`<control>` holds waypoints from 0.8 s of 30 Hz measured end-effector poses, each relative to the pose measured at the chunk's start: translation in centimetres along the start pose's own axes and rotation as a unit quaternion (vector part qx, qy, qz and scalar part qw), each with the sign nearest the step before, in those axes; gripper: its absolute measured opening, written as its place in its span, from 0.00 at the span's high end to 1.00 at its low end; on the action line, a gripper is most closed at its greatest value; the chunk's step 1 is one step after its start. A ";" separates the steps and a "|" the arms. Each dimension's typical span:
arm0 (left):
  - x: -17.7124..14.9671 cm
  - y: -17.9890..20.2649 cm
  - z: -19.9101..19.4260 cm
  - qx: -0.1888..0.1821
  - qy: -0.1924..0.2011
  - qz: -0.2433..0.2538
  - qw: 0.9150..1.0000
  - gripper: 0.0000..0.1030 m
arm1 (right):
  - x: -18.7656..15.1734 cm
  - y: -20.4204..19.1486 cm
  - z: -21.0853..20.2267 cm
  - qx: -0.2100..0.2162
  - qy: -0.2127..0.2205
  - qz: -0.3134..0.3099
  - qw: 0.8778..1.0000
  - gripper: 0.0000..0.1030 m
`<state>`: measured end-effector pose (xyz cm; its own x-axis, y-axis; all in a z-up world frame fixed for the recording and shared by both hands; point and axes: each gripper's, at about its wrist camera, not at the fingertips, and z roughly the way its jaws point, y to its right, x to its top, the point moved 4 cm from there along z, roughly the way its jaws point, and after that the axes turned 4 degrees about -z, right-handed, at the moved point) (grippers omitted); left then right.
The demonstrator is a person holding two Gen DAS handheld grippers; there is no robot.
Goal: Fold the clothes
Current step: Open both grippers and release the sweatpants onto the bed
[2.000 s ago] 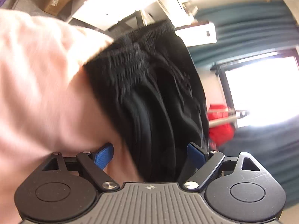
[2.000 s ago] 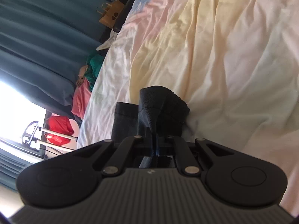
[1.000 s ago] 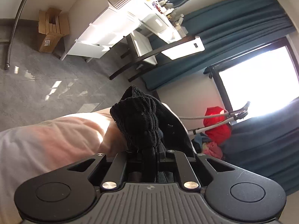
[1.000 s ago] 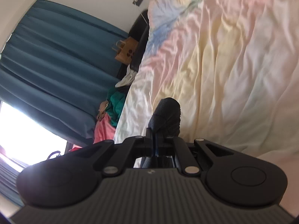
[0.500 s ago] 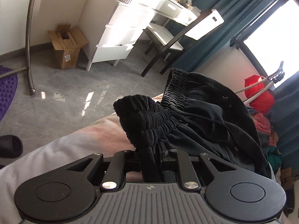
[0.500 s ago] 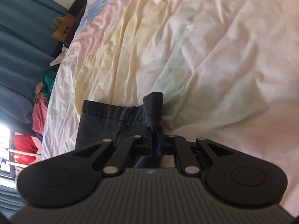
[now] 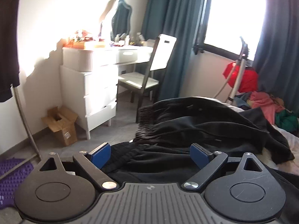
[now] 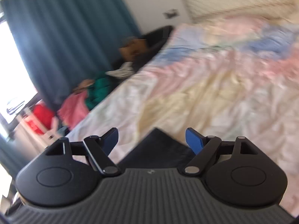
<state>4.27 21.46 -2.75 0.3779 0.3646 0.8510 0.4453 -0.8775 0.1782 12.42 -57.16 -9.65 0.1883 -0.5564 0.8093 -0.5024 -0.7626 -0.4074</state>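
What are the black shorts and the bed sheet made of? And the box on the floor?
The black shorts look like soft matte knit cloth; the ribbed, gathered waistband suggests elastic. The bed sheet looks like thin woven cotton, wrinkled and pastel, though the picture is blurry. The box looks like plain brown cardboard, with open, bent flaps.

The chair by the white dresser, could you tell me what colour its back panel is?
White, on a dark frame; the chair shows best in the left wrist view.
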 end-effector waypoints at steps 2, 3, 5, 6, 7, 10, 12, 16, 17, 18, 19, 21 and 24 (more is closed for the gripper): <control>-0.4 3.4 -0.5 -0.034 0.005 0.016 0.999 0.09 | -0.4 -2.6 -0.9 0.041 -0.004 -0.037 0.998 0.21; -0.7 5.2 -0.8 -0.052 0.008 0.024 0.998 0.09 | -0.7 -3.8 -1.3 0.060 -0.008 -0.054 0.997 0.21; -1.3 8.5 -1.1 -0.080 0.011 0.040 0.996 0.09 | -1.5 -5.8 -2.0 0.095 -0.017 -0.081 0.992 0.21; -1.7 10.2 -1.1 -0.092 0.010 0.048 0.995 0.09 | -2.0 -6.7 -2.5 0.110 -0.021 -0.090 0.990 0.21; -2.1 12.0 -1.0 -0.104 0.009 0.056 0.993 0.09 | -2.5 -7.6 -2.8 0.126 -0.026 -0.099 0.987 0.21; -3.4 17.1 -0.7 -0.141 0.006 0.078 0.987 0.09 | -3.9 -9.8 -3.6 0.165 -0.033 -0.124 0.978 0.21; -4.3 20.5 -0.4 -0.165 0.004 0.093 0.982 0.09 | -5.4 -11.5 -4.4 0.187 -0.039 -0.148 0.970 0.21; -5.7 25.8 0.4 -0.197 0.012 0.116 0.974 0.09 | -7.6 -13.7 -5.3 0.210 -0.043 -0.178 0.960 0.21; -6.2 26.7 0.7 -0.200 0.019 0.121 0.972 0.09 | -7.9 -14.0 -5.3 0.214 -0.044 -0.182 0.959 0.21; -6.6 27.6 1.1 -0.204 0.026 0.126 0.970 0.08 | -8.2 -14.3 -5.3 0.219 -0.046 -0.186 0.957 0.21; -7.1 28.6 1.5 -0.208 0.033 0.131 0.969 0.07 | -8.5 -14.5 -5.2 0.224 -0.047 -0.188 0.955 0.21; -8.6 29.1 2.8 -0.217 0.030 0.133 0.967 0.07 | -9.3 -14.9 -5.3 0.234 -0.050 -0.189 0.952 0.21; -10.8 28.6 4.8 -0.217 0.021 0.135 0.967 0.08 | -10.7 -15.4 -5.3 0.242 -0.048 -0.202 0.948 0.21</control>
<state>16.82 -6.05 -9.19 0.3955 0.1001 0.9130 -0.0506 -0.9902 0.1305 13.70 -37.69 -9.77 0.3702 -0.1960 0.9080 0.0691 -0.9690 -0.2373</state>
